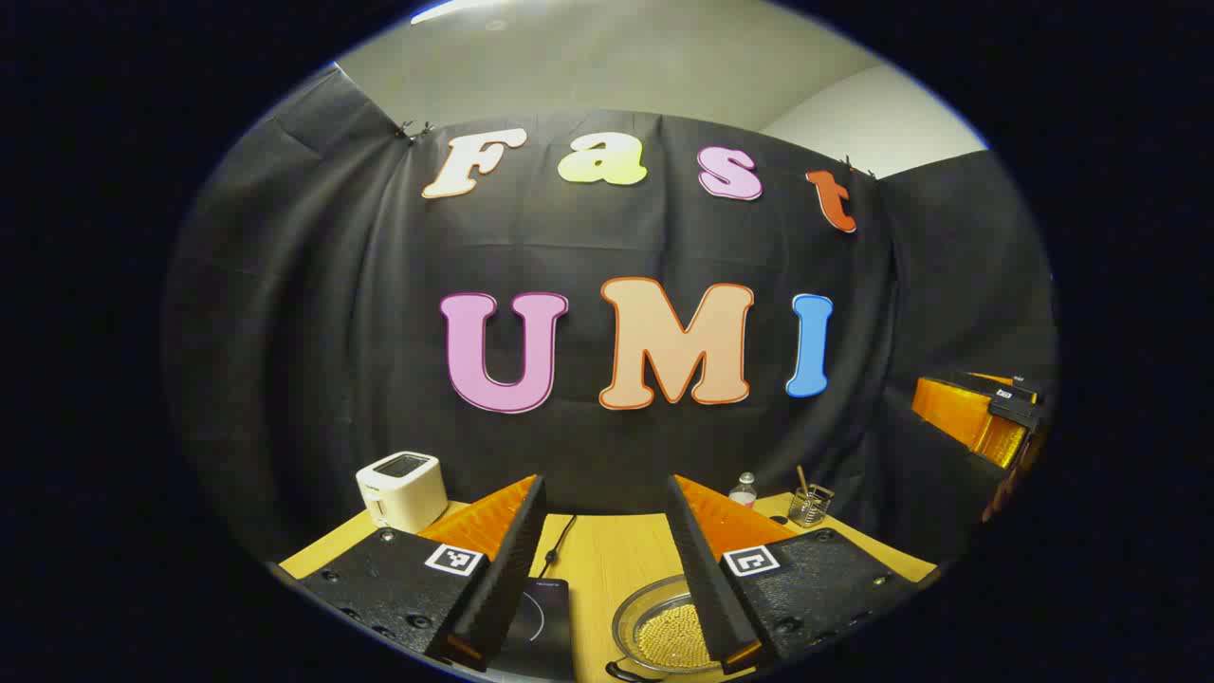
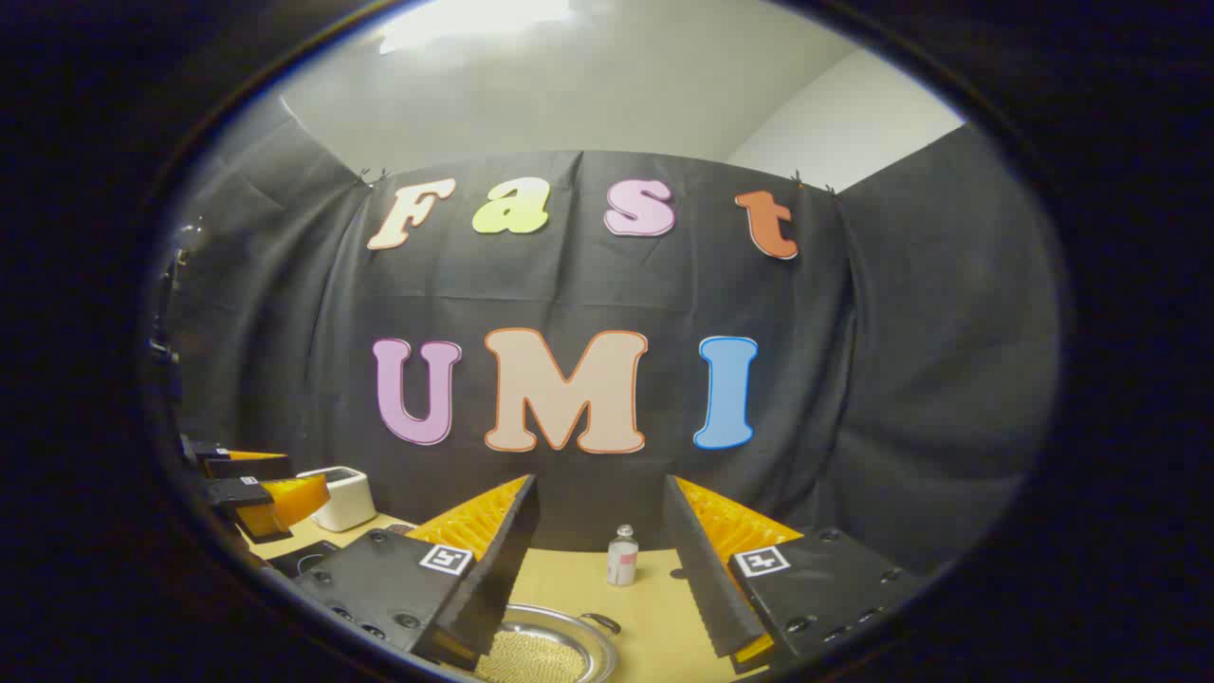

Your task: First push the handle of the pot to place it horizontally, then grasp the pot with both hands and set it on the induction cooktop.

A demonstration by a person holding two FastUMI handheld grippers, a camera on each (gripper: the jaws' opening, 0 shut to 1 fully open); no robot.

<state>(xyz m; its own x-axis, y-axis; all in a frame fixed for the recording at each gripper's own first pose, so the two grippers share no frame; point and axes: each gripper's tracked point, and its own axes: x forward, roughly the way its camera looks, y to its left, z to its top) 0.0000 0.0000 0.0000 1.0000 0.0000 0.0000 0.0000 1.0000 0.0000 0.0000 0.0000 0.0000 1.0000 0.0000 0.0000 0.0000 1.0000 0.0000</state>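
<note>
Black cloth backs a pale wooden bench (image 1: 607, 555) where a shallow round steel pot (image 1: 637, 617) of small golden beads sits beside a black induction cooktop (image 1: 539, 621). Left gripper (image 1: 607, 569) and right gripper (image 2: 599, 564) hover open, holding nothing. Likely heavy and slippery, the pot suits rim grips on 2 opposite sides.

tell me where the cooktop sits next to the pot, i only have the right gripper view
Observer: In the left gripper view the induction cooktop lies flat on the table to the pot's left, with a strip of bare wood between them.
Operator: any cable near it
Observer: Yes, a dark cable runs from its far edge toward the back wall.
Operator: anything else behind the pot
Observer: A glass jar holding a stick stands right of the bottle.
</note>
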